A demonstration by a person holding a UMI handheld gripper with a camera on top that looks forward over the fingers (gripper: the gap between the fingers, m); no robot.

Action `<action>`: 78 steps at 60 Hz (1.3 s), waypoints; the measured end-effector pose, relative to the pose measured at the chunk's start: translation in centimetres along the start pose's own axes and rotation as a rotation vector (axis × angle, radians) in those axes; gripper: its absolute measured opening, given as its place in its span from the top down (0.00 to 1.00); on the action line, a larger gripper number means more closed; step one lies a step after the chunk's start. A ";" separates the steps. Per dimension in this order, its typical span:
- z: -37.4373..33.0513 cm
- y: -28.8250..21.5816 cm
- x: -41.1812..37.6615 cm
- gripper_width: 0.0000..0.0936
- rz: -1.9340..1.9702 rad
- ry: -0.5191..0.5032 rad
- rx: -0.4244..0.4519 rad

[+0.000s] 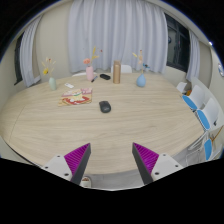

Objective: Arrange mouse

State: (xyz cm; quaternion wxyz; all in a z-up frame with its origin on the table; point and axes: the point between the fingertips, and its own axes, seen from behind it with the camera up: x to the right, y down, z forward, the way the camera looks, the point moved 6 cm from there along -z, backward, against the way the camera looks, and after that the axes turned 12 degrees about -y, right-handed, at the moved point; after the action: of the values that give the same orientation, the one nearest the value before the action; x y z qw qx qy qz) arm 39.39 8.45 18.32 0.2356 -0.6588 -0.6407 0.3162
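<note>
A dark mouse (105,106) lies on the round light wooden table (120,130), well beyond my fingers and a little left of the line between them. My gripper (112,162) is open and empty, its two fingers with magenta pads (78,156) spread wide above the table's near edge. Nothing stands between the fingers.
At the table's far side stand a pink bottle (90,73), a brown cylinder (116,72), a blue vase (141,81) and a green vase (53,83). A flat patterned item (76,97) lies left of the mouse. Blue-and-white chairs (200,110) stand at the right. Curtains hang behind.
</note>
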 end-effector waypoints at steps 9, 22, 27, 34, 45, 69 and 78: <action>1.5 -0.3 0.0 0.09 -0.032 -0.018 0.015; 5.9 -1.1 -0.3 0.09 -0.077 -0.038 0.034; 7.9 -1.8 -0.3 0.09 -0.084 -0.040 0.050; 10.9 -3.6 0.1 0.09 -0.098 -0.035 0.080; 16.0 -5.5 0.8 0.09 -0.103 -0.043 0.090; 26.4 -8.5 1.8 0.09 -0.096 -0.037 0.072; 29.3 -9.5 2.5 0.09 -0.085 -0.033 0.065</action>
State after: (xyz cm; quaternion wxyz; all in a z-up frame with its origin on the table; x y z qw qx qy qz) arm 11.68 8.83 4.58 0.2597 -0.6176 -0.6613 0.3372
